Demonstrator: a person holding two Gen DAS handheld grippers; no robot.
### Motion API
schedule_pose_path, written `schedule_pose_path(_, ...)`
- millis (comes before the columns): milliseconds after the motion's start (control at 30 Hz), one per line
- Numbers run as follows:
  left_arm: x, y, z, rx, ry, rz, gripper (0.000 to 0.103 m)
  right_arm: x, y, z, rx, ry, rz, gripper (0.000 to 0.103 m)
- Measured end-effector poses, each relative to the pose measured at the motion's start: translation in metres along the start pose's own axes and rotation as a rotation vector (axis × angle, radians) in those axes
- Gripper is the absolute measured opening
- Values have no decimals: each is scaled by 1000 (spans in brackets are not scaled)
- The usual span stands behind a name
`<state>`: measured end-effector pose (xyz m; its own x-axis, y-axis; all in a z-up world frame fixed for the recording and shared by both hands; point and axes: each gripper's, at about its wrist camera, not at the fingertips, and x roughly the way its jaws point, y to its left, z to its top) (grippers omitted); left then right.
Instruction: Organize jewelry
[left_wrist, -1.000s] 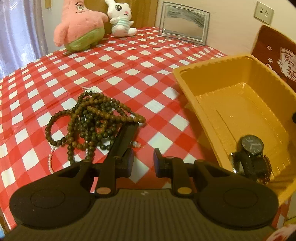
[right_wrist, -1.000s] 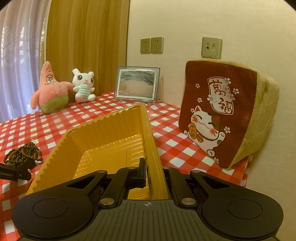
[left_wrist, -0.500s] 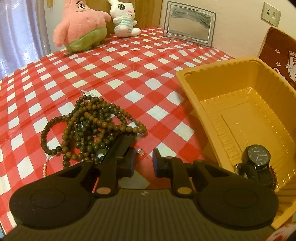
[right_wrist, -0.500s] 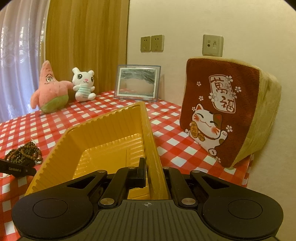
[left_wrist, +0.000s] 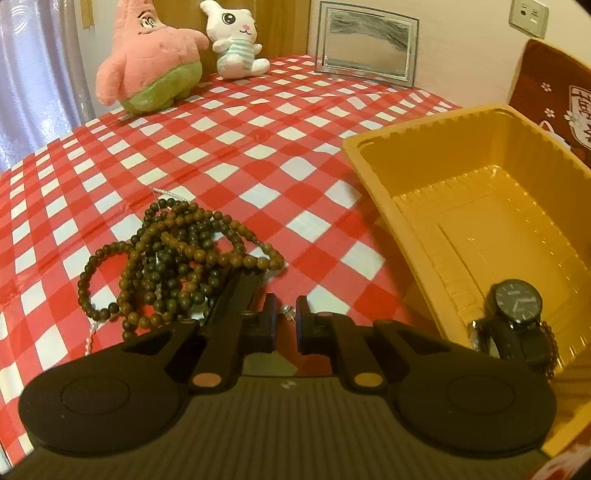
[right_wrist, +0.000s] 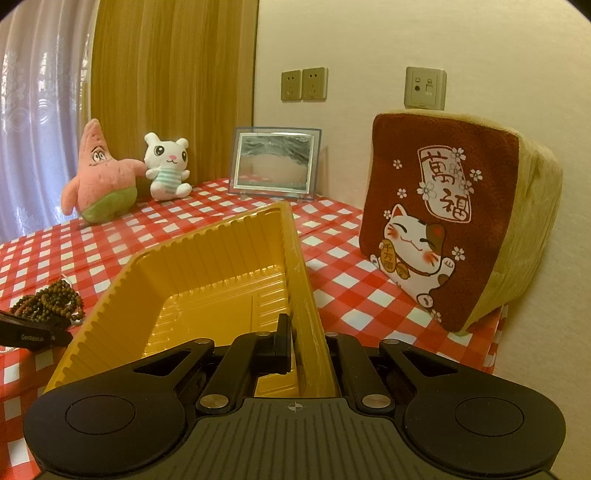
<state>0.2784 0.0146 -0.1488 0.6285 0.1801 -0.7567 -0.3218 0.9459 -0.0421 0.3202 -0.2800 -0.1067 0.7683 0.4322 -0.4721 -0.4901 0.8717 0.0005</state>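
Brown wooden beads (left_wrist: 177, 258) lie heaped on the bench (left_wrist: 258, 155); the left claw (left_wrist: 284, 325) has narrowed and is closing on a small clear bead — pickup starting. Right claw (right_wrist: 306, 343) stays clenched on the yellow tray (right_wrist: 221, 258) wall.

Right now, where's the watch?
In the left wrist view, the watch lies inside the yellow tray at its near corner, lower right of frame, away from the beads on the tablecloth.

Left hand-held gripper (left_wrist: 285, 317) closing; right (right_wrist: 308, 347) clamped.
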Motion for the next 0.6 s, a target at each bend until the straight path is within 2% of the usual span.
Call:
schedule_pose_path(267, -32, -1, 1, -20, -46, -46, 8, 0, 0, 0, 0, -1, 0, 5)
schedule_pose_path(467, -67, -21, 15, -10, -118, -152, 8, 0, 0, 0, 1, 0, 1, 5)
schedule_pose_path(600, -71, -41, 19, 16, -122, -220, 8, 0, 0, 0, 0, -1, 1, 5)
